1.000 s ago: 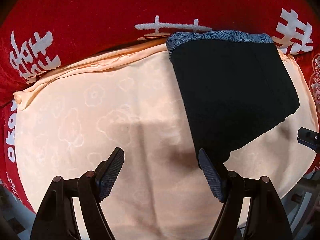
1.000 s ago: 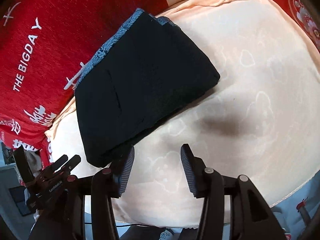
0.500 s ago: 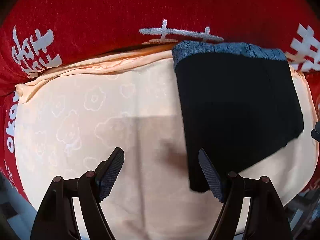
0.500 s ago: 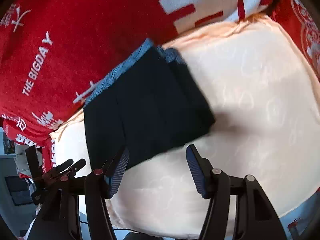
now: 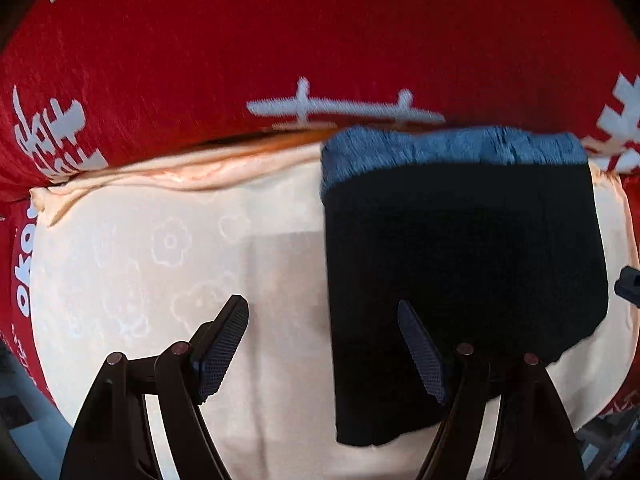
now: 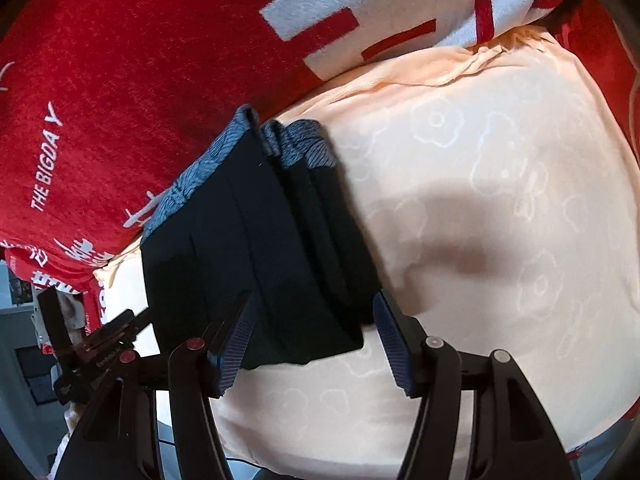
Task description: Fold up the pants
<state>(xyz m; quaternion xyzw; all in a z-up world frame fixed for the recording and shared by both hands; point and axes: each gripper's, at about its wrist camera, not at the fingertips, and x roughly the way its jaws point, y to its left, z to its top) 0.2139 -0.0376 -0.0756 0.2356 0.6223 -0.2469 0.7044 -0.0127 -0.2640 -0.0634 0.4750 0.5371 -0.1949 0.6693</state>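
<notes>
The black pants [image 5: 460,264] lie folded into a compact rectangle on a peach cloth [image 5: 160,264], with a blue patterned waistband [image 5: 448,146] at the far edge. My left gripper [image 5: 324,344] is open and empty, hovering over the near left edge of the pants. In the right wrist view the pants [image 6: 260,248] lie stacked in layers. My right gripper [image 6: 316,344] is open and empty, its jaws either side of the near corner of the pants, just above it. The left gripper [image 6: 100,344] shows at the left edge there.
A red blanket with white lettering [image 5: 280,40] lies beyond the peach cloth [image 6: 500,200]. A white patch with red strokes [image 6: 380,4] is at the far right. The cloth's near edge drops off to a grey floor [image 6: 24,400].
Both grippers have moved lower and closer to the pants, which now reach between each pair of fingers. The right jaws have opened wider. The pants lie as before.
</notes>
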